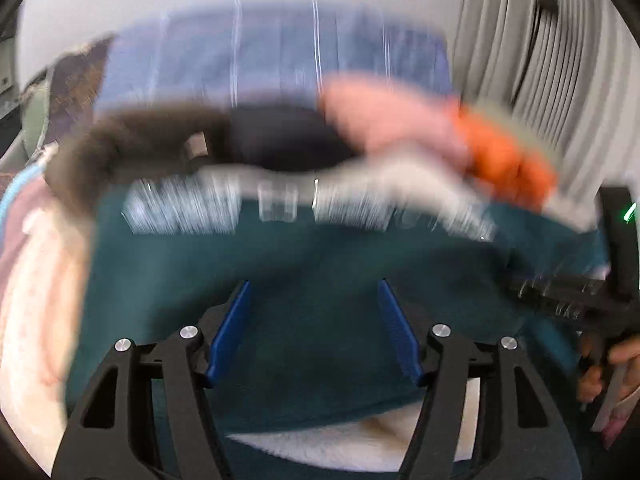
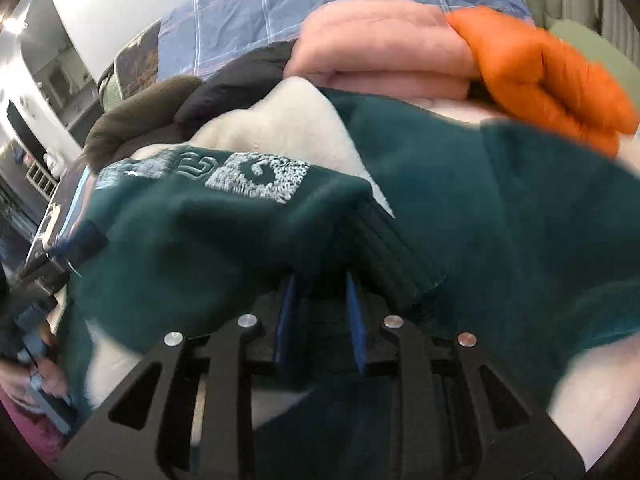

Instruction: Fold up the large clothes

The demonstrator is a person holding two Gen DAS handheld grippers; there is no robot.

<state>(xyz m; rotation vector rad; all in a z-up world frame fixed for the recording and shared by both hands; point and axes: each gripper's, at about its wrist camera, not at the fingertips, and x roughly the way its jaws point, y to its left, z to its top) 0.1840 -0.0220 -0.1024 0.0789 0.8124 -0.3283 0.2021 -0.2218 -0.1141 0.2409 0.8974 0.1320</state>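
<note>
The right gripper (image 2: 320, 292) pinched the green sweatshirt's (image 2: 500, 216) ribbed cuff, apparently to draw the sleeve across for a fold, while the left gripper (image 1: 314, 320) hovered wide-jawed and empty above the fabric.

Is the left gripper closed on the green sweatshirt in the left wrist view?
No: the left gripper has its blue fingers standing wide apart above the green sweatshirt, with no fabric pinched between them.

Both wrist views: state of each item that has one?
left gripper: open, above the green sweatshirt, nothing gripped.
right gripper: jaws narrow, green fabric between; grip unclear.
green sweatshirt: rumpled, ribbed cuff folded over.
pink garment: folded.
orange jacket: bunched beside the pink.
</note>
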